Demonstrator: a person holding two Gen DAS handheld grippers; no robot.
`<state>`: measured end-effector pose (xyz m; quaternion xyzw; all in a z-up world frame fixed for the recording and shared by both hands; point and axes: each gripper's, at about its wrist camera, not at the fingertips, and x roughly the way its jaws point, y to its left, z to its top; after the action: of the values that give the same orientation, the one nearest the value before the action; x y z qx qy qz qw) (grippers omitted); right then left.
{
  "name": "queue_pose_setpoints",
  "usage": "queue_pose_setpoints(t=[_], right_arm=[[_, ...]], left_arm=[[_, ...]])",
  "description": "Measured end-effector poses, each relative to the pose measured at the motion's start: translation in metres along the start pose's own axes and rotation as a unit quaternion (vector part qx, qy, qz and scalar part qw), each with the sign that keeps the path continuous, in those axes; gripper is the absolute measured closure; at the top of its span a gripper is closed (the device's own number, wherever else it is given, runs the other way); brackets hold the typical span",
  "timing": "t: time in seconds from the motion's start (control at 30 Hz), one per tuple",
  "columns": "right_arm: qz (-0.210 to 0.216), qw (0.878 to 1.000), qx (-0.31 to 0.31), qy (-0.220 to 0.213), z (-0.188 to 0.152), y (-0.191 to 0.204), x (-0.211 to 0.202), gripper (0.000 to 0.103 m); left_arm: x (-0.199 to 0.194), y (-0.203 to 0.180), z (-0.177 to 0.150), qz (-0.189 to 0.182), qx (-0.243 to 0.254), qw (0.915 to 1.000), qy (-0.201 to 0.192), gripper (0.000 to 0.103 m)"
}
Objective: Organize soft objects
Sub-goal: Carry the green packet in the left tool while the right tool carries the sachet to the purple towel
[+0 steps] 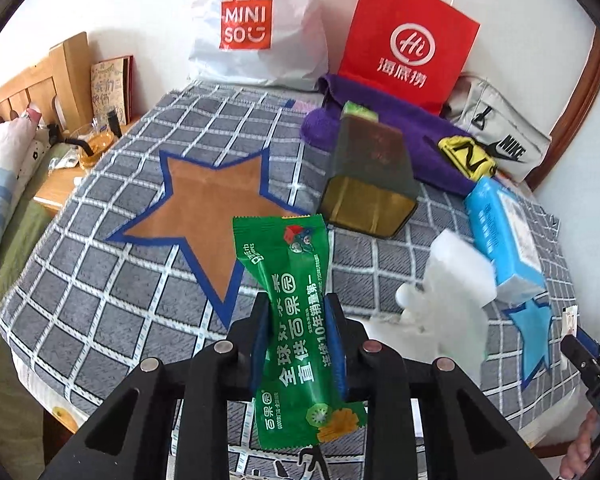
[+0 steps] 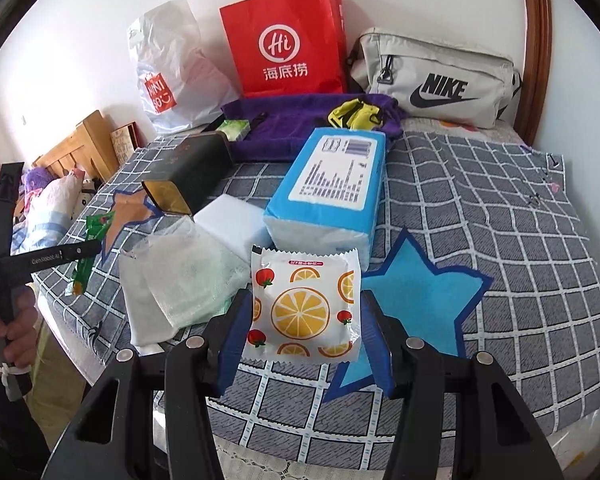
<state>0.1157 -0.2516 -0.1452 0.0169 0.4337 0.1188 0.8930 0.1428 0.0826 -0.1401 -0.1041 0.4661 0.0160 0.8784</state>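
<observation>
Left wrist view: the left tongs pinch a green plastic snack packet, jaws nearly closed, above the near edge of the grey checked bedspread; the brown felt star ahead lies bare.

Right wrist view: the right tongs, half open, clamp a white sachet printed with orange slices beside the blue felt star, mostly uncovered.

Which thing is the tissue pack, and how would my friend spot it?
Look on the grey checked cloth, in front of the red paper bag. The tissue pack lies there, bright blue with a white printed label; the white sponge beside it is plain.
</observation>
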Motion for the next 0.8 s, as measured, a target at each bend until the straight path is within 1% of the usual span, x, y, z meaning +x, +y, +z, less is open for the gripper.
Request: queue_pose_setpoints(t=[0.2,0.43,0.6,0.8], right_arm=[[-0.003,1.000,-0.008,-0.018,0.021,0.002,-0.014,0.050],[-0.002,0.999,-0.016,-0.034,0.047,0.000,-0.022,0.050],[0.001,0.999,-0.017,-0.044,0.066,-0.002,-0.023,0.050],[-0.001,0.999,-0.024,-0.048,0.092,-0.006,-0.011,0.050]], left_arm=[[-0.017,-0.014,0.023,-0.012,0.011,0.9995,-0.026,0.078],[-0.023,-0.029,0.052,-0.019,0.020,0.9988,-0.042,0.078],[-0.022,-0.038,0.070,-0.019,0.023,0.9984,-0.048,0.078],[-0.011,-0.046,0.094,-0.024,0.020,0.9983,-0.049,0.078]])
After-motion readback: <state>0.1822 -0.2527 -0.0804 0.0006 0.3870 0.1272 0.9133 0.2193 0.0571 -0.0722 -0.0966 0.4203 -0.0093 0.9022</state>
